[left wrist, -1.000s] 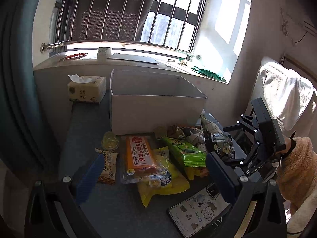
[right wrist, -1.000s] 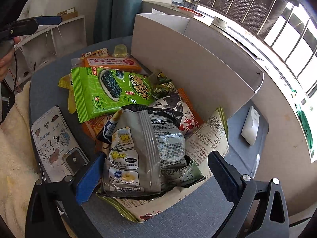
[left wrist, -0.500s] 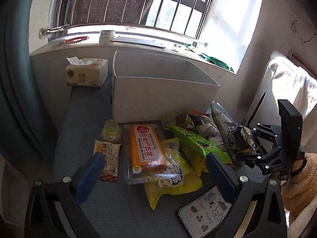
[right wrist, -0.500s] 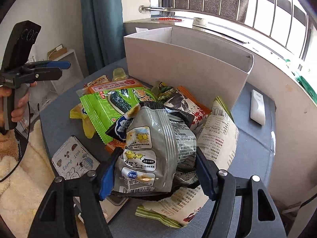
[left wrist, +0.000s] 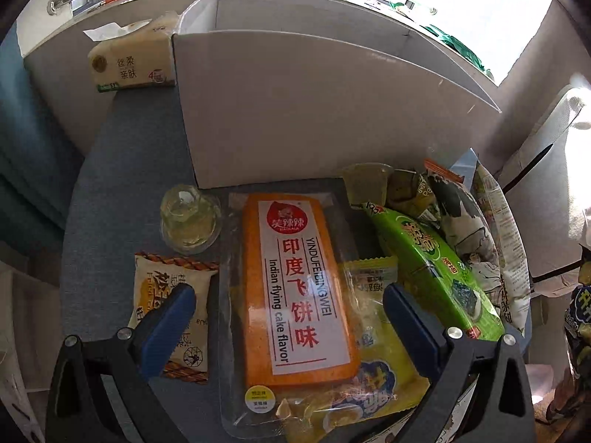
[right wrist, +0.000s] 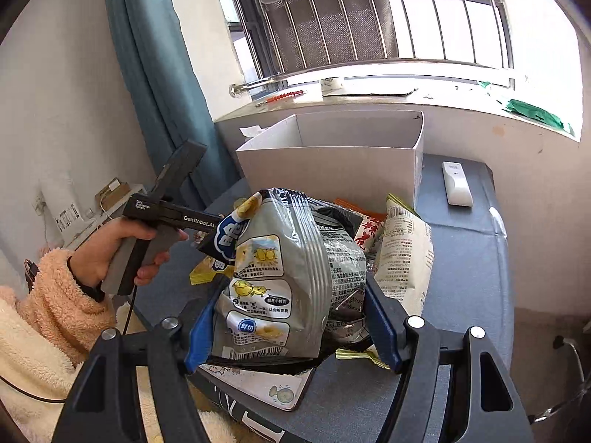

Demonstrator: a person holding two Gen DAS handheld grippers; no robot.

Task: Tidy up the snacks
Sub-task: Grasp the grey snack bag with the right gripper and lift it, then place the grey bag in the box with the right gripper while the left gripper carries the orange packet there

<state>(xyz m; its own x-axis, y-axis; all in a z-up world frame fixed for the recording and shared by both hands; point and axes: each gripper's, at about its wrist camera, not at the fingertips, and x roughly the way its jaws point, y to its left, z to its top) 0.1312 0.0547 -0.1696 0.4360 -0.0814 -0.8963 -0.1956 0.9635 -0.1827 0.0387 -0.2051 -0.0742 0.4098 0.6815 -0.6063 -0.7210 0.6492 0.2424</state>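
Note:
My right gripper (right wrist: 291, 328) is shut on a grey chip bag (right wrist: 284, 280) and holds it lifted above the snack pile, in front of the empty white box (right wrist: 332, 162). My left gripper (left wrist: 286, 317) is open, low over an orange flying-cake pack (left wrist: 295, 288), its fingers on either side of it. Around that pack lie a green seaweed bag (left wrist: 432, 262), a yellow bag (left wrist: 376, 369), a small twist-snack packet (left wrist: 170, 295) and a jelly cup (left wrist: 188, 221). The white box (left wrist: 314, 110) stands just behind them.
A tissue pack (left wrist: 129, 62) sits left of the box by the windowsill. A white remote (right wrist: 457, 184) lies right of the box on the grey table (right wrist: 465, 280). A phone with a cartoon case (right wrist: 258, 384) lies under the lifted bag. More snack bags (right wrist: 402, 254) lie beside it.
My right gripper closed on the grey chip bag and lifted it. My left gripper dropped down and forward over the orange pack, still open.

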